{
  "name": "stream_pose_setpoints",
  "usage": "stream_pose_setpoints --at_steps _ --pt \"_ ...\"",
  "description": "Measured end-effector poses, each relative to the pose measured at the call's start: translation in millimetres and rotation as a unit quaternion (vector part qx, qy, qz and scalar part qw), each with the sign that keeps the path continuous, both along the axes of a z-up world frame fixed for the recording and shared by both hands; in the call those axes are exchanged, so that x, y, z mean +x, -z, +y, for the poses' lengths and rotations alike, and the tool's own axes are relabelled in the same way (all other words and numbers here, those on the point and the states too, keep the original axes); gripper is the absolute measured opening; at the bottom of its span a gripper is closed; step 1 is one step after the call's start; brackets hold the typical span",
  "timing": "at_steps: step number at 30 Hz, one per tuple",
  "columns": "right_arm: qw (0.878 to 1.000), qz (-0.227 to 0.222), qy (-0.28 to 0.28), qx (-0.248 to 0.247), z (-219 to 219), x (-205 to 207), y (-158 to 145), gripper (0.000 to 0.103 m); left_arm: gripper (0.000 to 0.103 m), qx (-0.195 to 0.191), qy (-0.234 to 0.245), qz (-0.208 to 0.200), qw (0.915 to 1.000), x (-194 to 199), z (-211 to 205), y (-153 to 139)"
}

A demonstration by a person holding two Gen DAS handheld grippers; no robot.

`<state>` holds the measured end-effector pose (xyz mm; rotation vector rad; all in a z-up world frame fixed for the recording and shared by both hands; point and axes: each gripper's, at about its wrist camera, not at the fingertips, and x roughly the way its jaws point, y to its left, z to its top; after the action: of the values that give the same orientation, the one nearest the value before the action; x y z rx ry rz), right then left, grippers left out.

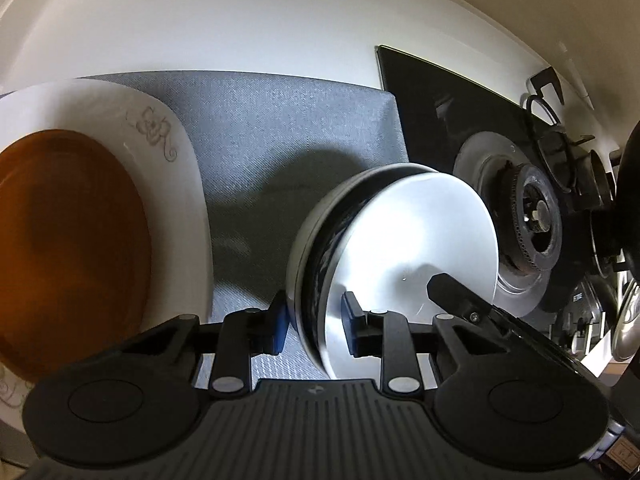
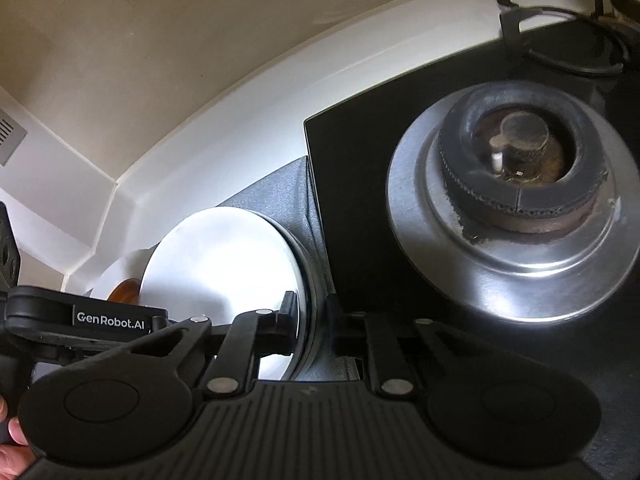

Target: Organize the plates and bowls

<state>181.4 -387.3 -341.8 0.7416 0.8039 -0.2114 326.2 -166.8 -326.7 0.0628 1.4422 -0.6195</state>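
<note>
— While both hands are on it, where is the thing exactly?

— The nested bowls [image 1: 400, 240], white outside, a dark one within, white again inside that, are tipped up on edge over the grey mat [image 1: 280, 128] on the bench [image 1: 200, 20]. The open face is turned toward the stove burner [image 2: 516, 168] and the rounded back toward the white platter [image 1: 160, 128] with the amber plate [image 1: 68, 240] lying on it.

— And the grippers?

— The left gripper [image 1: 316, 318] is narrow, its blue pads astride the near rim, one on the outer wall and one on the inner face, so I'd call it clamped on the set. The right gripper [image 2: 314, 328] is narrower still and bites the same rim just beside it, one finger inside and one behind. That back finger is in shadow, but it looks like a grip.

— So which way does it have to go?

— The platter lies off to the left of the bowls, across a strip of bare mat, and the stove sits hard by on the right. The left hand is the nearer one to the platter. With the set standing on edge, I'd guess it must be laid flat before it rests anywhere.

— Any risk?

— The inner bowls could slide out of the tilted one if either grip eases.
</note>
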Motion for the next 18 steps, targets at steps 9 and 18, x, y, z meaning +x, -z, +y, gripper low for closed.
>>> stream_pose_setpoints --at_steps 9,18 --pt "0.999 -0.029 -0.017 -0.012 15.3 -1.6 -44.3 0.015 0.029 -0.007 -0.021 -0.020 0.9996 -5.2 24.5 -49.5" --pt "0.996 -0.034 -0.087 -0.010 74.0 31.5 -83.6 0.015 0.031 0.000 -0.075 -0.028 0.9968 0.1 101.1 -90.5"
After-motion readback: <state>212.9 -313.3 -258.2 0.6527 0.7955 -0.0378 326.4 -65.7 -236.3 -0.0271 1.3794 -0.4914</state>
